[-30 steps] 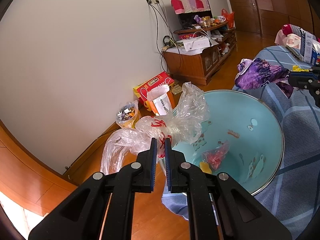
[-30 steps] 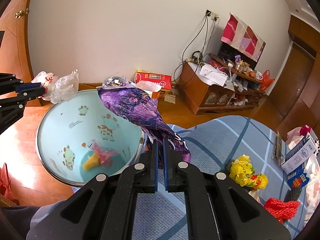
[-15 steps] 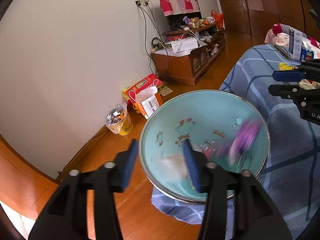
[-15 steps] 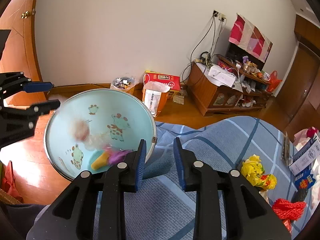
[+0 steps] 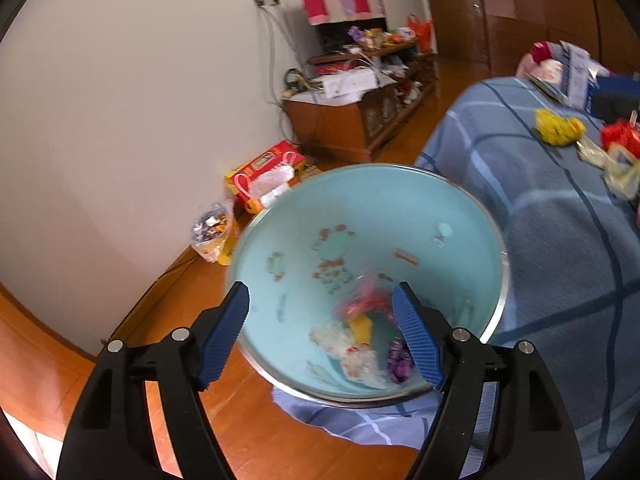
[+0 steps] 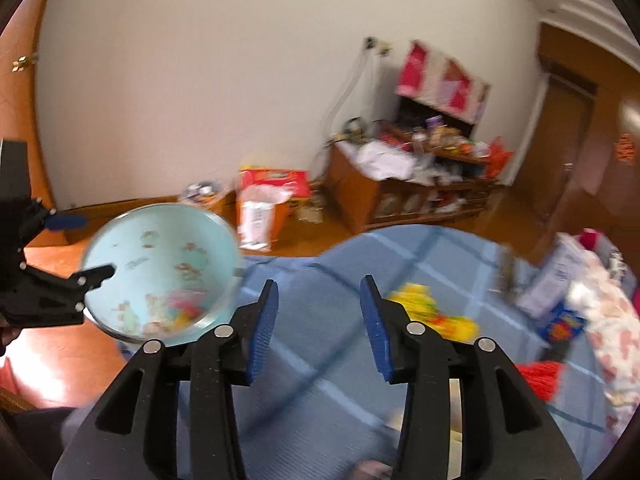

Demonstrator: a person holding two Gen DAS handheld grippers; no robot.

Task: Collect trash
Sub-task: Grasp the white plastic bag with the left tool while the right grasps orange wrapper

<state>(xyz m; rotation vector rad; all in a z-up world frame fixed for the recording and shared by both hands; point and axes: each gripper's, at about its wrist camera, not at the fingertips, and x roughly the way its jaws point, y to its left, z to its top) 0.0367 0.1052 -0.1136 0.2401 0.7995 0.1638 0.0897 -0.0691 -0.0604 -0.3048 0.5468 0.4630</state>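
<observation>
A lived-in home: wooden floor (image 5: 260, 432), a cluttered low wooden cabinet (image 5: 352, 120) against the white wall (cables trailing from a socket), and a blue checked bedcover (image 6: 328, 292).

Your left gripper (image 5: 322, 332) is a matte black plastic frame with a faint speckle, its two arms shaped like long triangles with triangular cut-outs. Round silver screws sit at the joints, four across. Each finger ends in a ribbed blue pad (image 5: 416, 336), the ridges running crosswise. Your right gripper (image 6: 319, 326) is built the same: black speckled arms, four silver screw heads, blue ribbed pads (image 6: 264, 326). In the right wrist view your left gripper shows from the side, beyond the right gripper, black with small silver screws and a blue tip.
</observation>
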